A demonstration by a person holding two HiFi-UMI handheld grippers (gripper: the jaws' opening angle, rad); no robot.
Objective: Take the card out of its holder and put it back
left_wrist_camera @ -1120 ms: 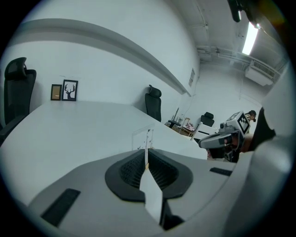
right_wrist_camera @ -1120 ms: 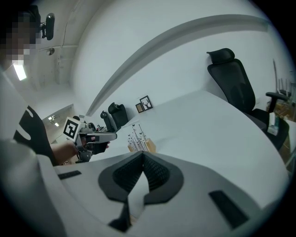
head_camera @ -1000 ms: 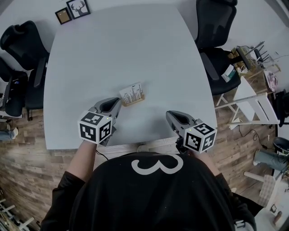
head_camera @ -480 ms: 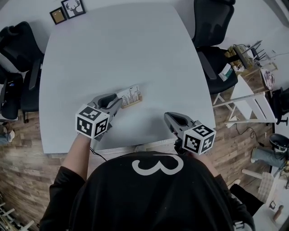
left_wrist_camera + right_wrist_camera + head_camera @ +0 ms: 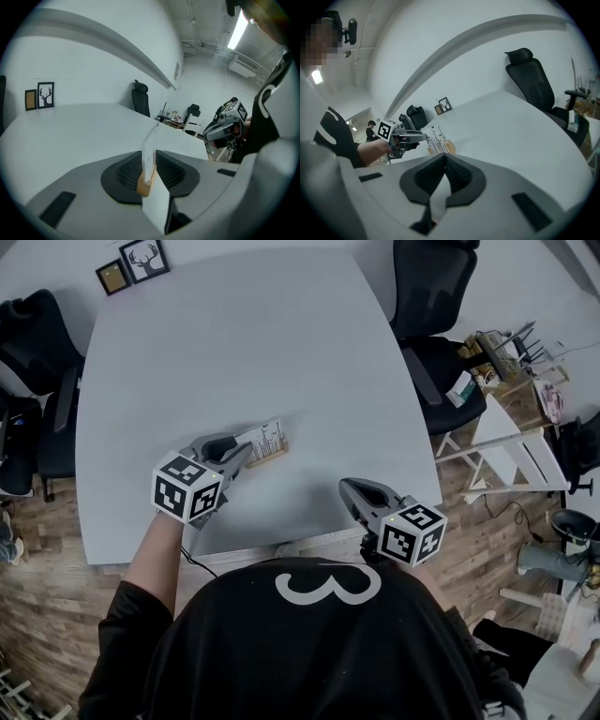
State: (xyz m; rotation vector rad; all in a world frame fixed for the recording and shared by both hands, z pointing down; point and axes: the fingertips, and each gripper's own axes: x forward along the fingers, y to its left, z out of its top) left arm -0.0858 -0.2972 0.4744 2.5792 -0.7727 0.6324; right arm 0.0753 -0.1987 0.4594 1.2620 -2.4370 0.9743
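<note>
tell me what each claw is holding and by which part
Left claw seems to pinch the card and its wooden holder at their near end; right claw is shut on nothing.

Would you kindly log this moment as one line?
left tool shut on holder | card in holder | right tool shut, empty

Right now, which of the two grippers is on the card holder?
The left gripper: its jaws clamp the wooden holder with the card; the right gripper sits shut and empty near the table edge.
</note>
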